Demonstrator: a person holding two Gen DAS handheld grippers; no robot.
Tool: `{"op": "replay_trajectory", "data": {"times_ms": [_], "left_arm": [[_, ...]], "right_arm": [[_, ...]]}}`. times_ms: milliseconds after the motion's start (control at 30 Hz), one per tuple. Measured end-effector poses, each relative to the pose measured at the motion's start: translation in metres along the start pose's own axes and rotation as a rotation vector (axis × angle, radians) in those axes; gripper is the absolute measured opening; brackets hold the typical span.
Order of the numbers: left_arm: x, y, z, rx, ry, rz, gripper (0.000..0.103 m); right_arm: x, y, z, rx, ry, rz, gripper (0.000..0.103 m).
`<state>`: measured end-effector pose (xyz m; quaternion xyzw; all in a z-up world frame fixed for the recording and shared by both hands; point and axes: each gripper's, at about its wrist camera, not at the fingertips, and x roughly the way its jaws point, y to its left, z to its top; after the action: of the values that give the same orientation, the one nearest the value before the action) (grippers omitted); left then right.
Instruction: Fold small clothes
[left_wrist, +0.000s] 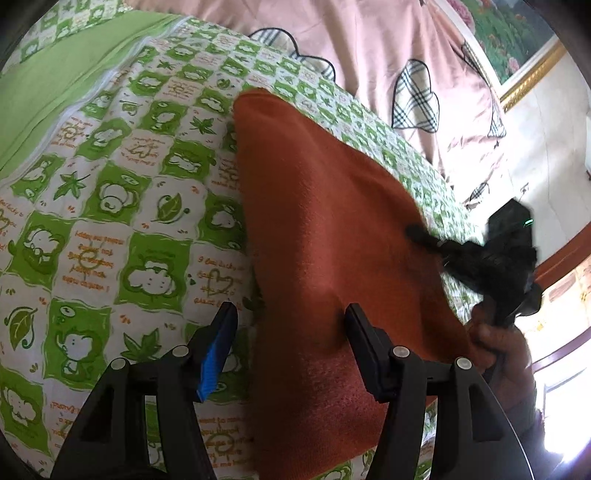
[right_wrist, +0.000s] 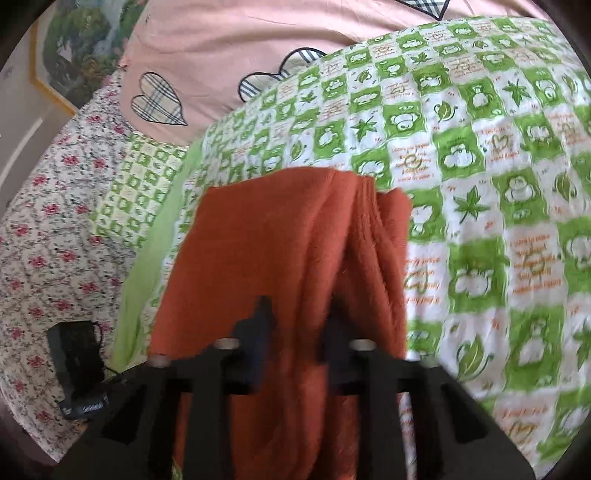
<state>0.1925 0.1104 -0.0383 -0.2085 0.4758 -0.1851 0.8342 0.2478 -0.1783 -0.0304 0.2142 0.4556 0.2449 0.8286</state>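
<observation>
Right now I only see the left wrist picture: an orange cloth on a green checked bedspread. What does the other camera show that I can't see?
Observer: In the right wrist view, the orange cloth shows several stacked layers bunched at its far edge, so it is already folded over.
Operator: Is there anything beside the bedspread that I miss?
Observer: Yes. A floral sheet lies past the plain green border of the green checked bedspread.
Operator: Is anything lying on that sheet?
Observer: A black device rests on it, near the lower left of the view.
</observation>
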Motion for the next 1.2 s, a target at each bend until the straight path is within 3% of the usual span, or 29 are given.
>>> {"op": "replay_trajectory", "data": {"times_ms": [67, 133, 300, 467, 500, 533, 567, 600, 667, 833, 967, 1100, 1200], "left_arm": [[-0.001, -0.005, 0.001, 0.023, -0.001, 0.002, 0.067], [0.000, -0.007, 0.005, 0.034, -0.008, -0.004, 0.073], [0.021, -0.001, 0.030, -0.003, 0.014, -0.007, 0.073], [0.049, 0.014, 0.070, -0.073, 0.021, -0.015, 0.074], [0.053, 0.015, 0.077, -0.072, 0.017, -0.010, 0.072], [0.058, 0.015, 0.086, -0.064, 0.007, -0.004, 0.062], [0.063, 0.014, 0.094, -0.053, -0.001, -0.001, 0.042], [0.069, 0.014, 0.102, -0.041, -0.001, 0.002, 0.037], [0.081, 0.014, 0.117, -0.022, -0.001, 0.047, 0.032], [0.088, 0.005, 0.131, 0.051, 0.003, 0.132, 0.035], [0.053, -0.016, 0.107, 0.143, -0.023, 0.187, 0.041], [0.005, -0.026, 0.054, 0.202, -0.046, 0.158, 0.045], [-0.023, -0.030, 0.005, 0.255, -0.053, 0.177, 0.051]], "right_arm": [[-0.029, 0.013, -0.003, -0.033, -0.077, 0.064, 0.012], [-0.053, 0.016, -0.009, -0.067, -0.131, 0.055, 0.012], [-0.026, -0.025, -0.022, 0.019, -0.032, -0.004, 0.012], [-0.012, -0.034, -0.021, 0.016, -0.014, -0.014, 0.012], [-0.012, -0.033, -0.019, 0.010, -0.013, -0.017, 0.012], [-0.011, -0.033, -0.017, 0.009, -0.012, -0.014, 0.012], [-0.010, -0.033, -0.016, 0.006, -0.009, -0.015, 0.012], [-0.009, -0.034, -0.015, 0.000, -0.006, -0.021, 0.012], [-0.004, -0.032, -0.014, -0.020, 0.004, -0.050, 0.012], [0.001, -0.035, -0.015, -0.009, 0.010, -0.066, 0.012], [-0.027, -0.028, -0.022, 0.006, -0.021, -0.066, 0.018], [-0.064, -0.023, -0.049, 0.020, -0.061, -0.063, 0.033], [-0.085, -0.019, -0.077, 0.039, -0.067, -0.045, 0.033]]}}
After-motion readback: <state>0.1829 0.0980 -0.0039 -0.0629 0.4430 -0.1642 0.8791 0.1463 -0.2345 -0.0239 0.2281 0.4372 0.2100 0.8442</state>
